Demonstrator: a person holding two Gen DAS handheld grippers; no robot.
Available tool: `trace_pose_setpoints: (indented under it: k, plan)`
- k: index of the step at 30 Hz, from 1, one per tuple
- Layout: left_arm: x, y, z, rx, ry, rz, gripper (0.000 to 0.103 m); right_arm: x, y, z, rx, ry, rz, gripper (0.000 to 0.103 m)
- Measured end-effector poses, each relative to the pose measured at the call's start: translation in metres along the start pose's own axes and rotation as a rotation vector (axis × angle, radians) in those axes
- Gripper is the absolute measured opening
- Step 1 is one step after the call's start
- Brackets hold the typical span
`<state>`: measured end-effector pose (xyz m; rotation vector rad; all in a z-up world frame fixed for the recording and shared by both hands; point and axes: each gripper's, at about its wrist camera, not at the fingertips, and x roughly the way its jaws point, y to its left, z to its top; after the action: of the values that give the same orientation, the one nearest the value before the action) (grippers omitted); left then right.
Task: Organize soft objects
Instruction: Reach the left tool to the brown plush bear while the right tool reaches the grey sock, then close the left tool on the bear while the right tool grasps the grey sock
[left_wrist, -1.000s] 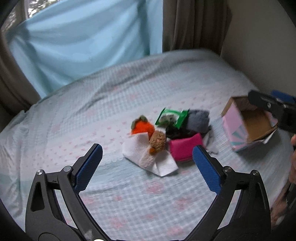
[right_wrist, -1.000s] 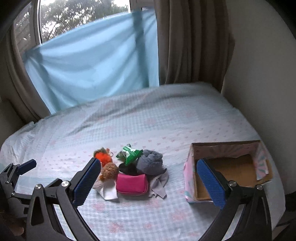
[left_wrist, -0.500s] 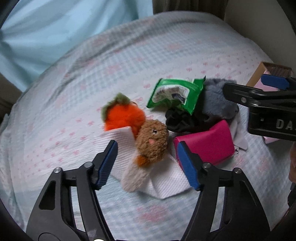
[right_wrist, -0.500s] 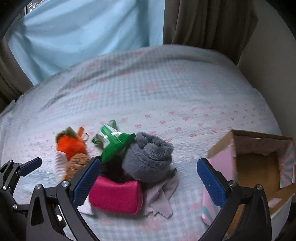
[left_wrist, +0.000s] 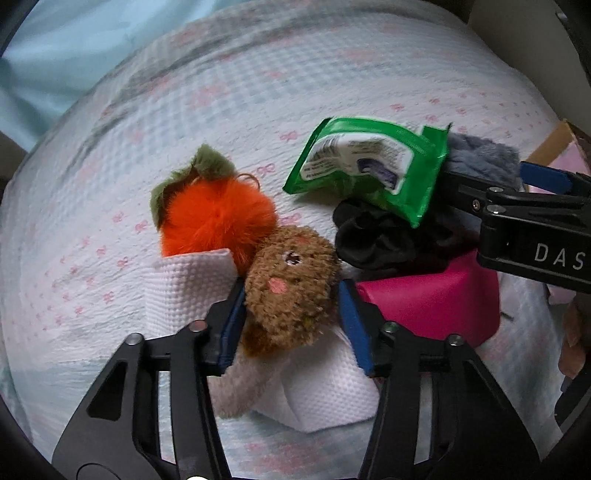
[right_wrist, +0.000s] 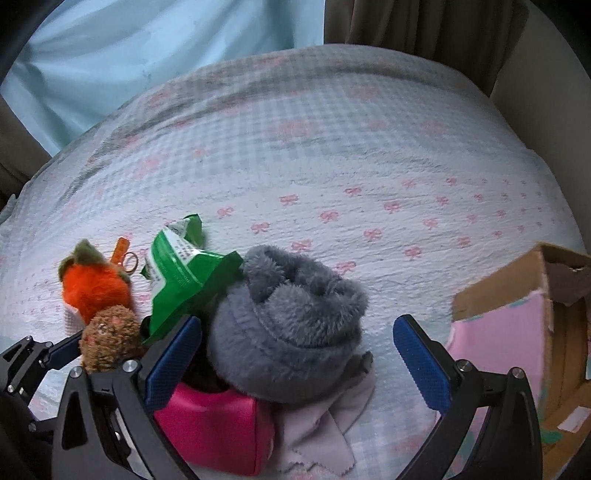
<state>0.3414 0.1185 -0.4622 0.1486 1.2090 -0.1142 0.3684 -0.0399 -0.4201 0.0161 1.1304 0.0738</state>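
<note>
brown plush toy (left_wrist: 291, 284) is bracketed, lower centre, by the left gripper (left_wrist: 291, 325) jaws, narrowed but not visibly clamped; right gripper (right_wrist: 295, 365) jaws are spread wide.

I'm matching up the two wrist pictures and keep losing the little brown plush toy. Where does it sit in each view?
Left wrist: the brown plush toy is at centre, between the blue pads of the left tongs, lying on the white paper towel.
Right wrist: it sits at the lower left, beside the right tongs.
Shared landmark: the orange plush touches it in both views.
</note>
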Motion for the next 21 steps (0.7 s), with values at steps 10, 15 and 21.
trace_pose_setpoints:
  k: [10,15,21]
  plan:
    - [0.005,0.005,-0.002,0.003,-0.009,-0.023,0.034,0.028,0.007,0.001,-0.016,0.059,0.06,0.061]
    - [-0.006,0.015,-0.001,-0.025,-0.032,-0.069,0.032,0.014,0.004,-0.002,0.0,0.017,0.057,0.049]
    - [-0.036,0.014,0.002,-0.034,-0.088,-0.072,0.032,-0.017,0.005,0.0,0.006,-0.044,0.034,0.048]
